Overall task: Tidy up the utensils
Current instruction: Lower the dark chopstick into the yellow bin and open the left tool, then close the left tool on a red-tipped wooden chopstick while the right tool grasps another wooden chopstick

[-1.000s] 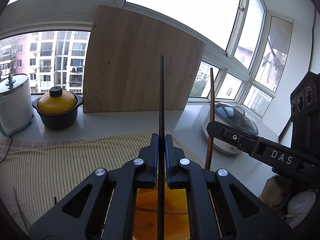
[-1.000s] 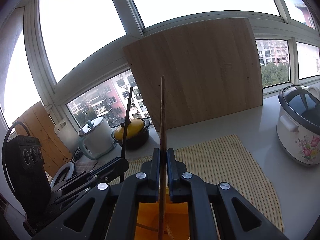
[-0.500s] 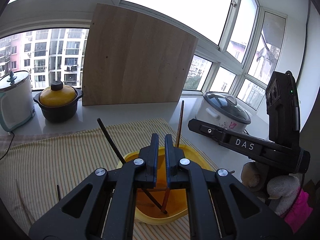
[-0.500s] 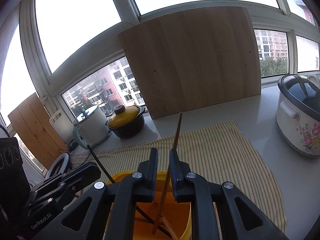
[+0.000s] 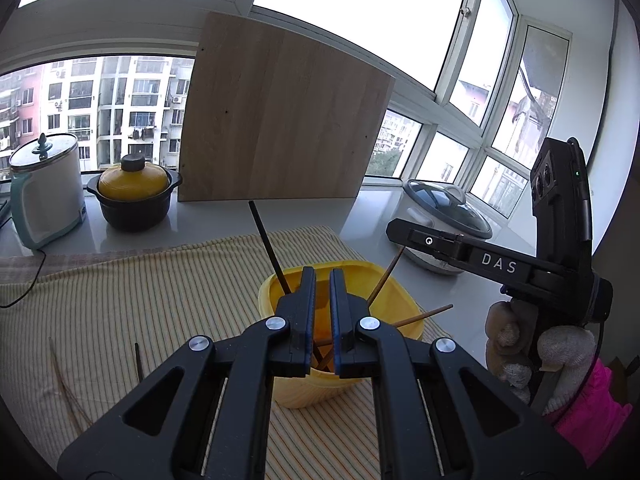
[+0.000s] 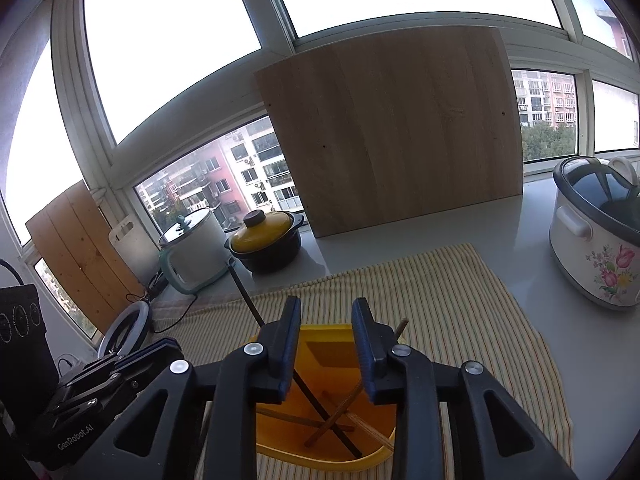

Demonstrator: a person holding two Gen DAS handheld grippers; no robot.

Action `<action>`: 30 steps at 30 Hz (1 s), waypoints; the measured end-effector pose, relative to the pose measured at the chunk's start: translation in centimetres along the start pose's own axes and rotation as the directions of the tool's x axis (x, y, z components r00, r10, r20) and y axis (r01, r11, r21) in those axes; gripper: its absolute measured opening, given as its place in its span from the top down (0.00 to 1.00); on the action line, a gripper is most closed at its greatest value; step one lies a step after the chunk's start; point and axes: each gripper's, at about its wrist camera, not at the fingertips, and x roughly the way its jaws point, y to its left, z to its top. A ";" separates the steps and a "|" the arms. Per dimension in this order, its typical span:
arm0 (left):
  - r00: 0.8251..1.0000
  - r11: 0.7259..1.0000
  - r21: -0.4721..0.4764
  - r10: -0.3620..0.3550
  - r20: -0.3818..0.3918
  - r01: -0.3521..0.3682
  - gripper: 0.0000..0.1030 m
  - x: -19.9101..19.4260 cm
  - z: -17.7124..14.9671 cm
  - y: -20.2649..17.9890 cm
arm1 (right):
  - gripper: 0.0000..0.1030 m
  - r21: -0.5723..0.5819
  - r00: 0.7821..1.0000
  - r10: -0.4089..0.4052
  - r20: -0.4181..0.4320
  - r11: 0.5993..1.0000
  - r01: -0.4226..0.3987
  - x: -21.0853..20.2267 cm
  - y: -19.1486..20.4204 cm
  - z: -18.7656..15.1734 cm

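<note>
— Where were the chopsticks (image 6: 340, 408) seen?
— Inside the yellow tub (image 5: 280, 292) (crossed, leaning). Left gripper (image 5: 322, 276) was closed, empty; right gripper (image 6: 326, 312) was opening, nothing gripped.

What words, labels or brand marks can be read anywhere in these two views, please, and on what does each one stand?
"DAS": white letters on the side of the right hand-held gripper, in the left wrist view.
"GenRobot.AI": small print on the body of the left hand-held gripper, in the right wrist view.
A small round white mark beside "DAS": too small to read.
No other text is legible.
</note>
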 end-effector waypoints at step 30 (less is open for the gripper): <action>0.940 0.923 -0.215 0.280 -0.194 -0.319 0.72 -8.8 -8.8 18.0 | 0.67 -0.199 0.942 0.214 -0.257 0.943 -0.268 2.4 14.0 -8.2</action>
